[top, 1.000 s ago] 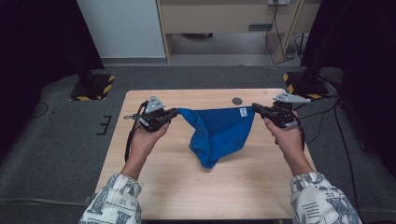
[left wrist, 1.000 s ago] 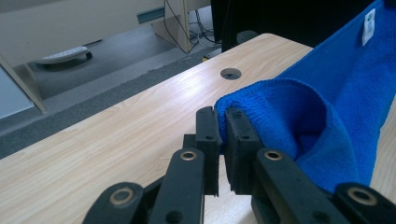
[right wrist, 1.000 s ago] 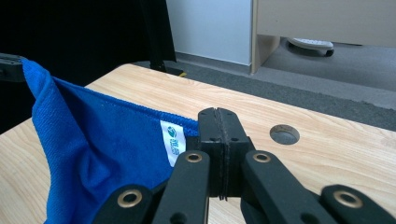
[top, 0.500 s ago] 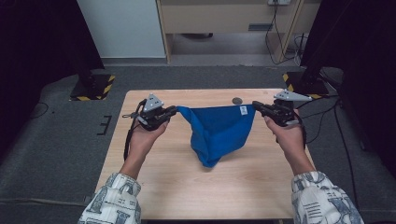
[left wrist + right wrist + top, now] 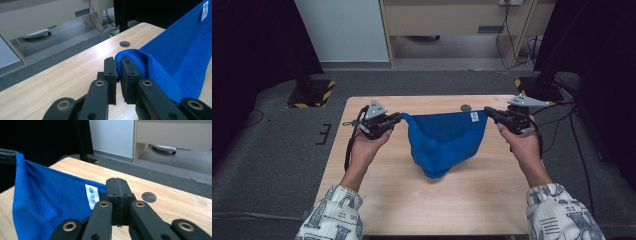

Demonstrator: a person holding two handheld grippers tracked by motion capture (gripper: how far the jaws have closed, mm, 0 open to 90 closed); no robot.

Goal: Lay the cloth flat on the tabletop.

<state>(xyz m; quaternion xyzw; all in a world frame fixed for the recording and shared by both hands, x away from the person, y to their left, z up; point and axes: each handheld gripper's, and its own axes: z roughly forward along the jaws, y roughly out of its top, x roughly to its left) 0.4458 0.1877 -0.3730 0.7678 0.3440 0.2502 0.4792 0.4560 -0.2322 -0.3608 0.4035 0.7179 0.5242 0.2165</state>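
— Little has moved since a second ago: both hands sit almost where they were, with the blue cloth (image 5: 443,142) stretched between them as before.

— What is the left hand-held gripper (image 5: 398,118) doing?

— Its jaws pinch the cloth's left top corner; in the left gripper view a fold of cloth (image 5: 175,57) bulges out between the black pads.

— And the right hand-held gripper (image 5: 487,113)?

— Pressed together on the right top corner, just beside the white label (image 5: 91,196). The jaws meet with only the hem between them.

— Where is the cloth itself?

— Held above the middle of the counter (image 5: 377,200), its top edge taut from left to right, the rest sagging to a point that reaches the wood on the near side. A round hole (image 5: 466,107) in the counter lies just beyond it, on the far side.
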